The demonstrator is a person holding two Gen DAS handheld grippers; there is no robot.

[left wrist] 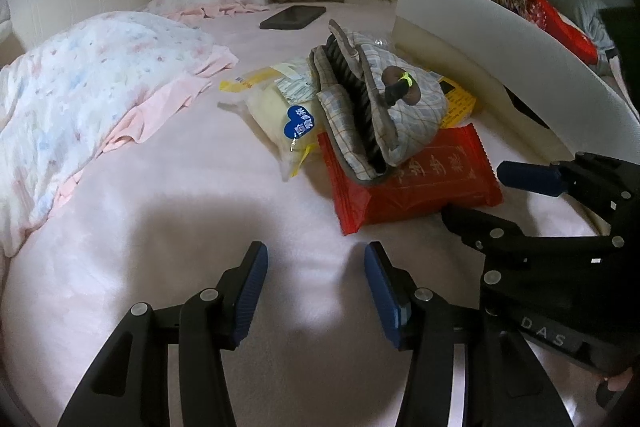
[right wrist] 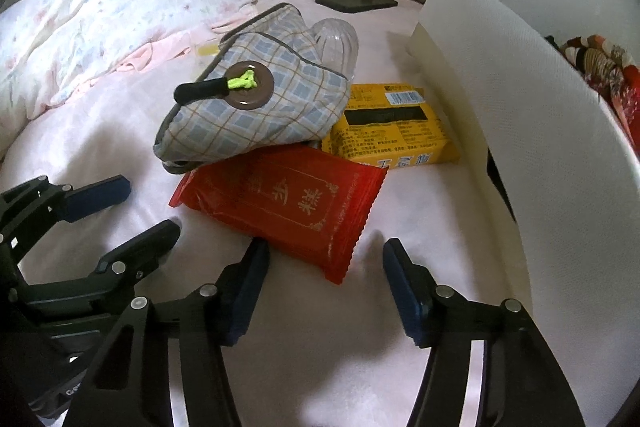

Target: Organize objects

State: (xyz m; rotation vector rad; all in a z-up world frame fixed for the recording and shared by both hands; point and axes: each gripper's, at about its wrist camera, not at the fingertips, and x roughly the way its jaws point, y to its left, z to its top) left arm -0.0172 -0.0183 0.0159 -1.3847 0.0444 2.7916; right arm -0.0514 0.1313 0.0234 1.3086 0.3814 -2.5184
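Snack packets and a checked pouch lie heaped on the pink bedsheet point(right wrist: 100, 155), with the red packet point(right wrist: 280, 211) as the landmark. Nearest to it, the right gripper point(right wrist: 326, 259) has its fingers apart and empty, the packet's near corner lying between the tips but untouched; the left gripper point(left wrist: 316, 259) hangs just short of the packet over bare sheet, its fingers also apart and holding nothing. Resting on the packet's far edge is the checked pouch point(right wrist: 256, 107), and a yellow box point(right wrist: 392, 123) lies behind the packet, partly under the pouch. A pale bun packet point(left wrist: 276, 115) sits beside the pouch. Further back is a dark phone point(right wrist: 356, 1). Judging by this, the red packet comes first: pinch its free corner squarely and slide it out low, so the pouch does not tip.
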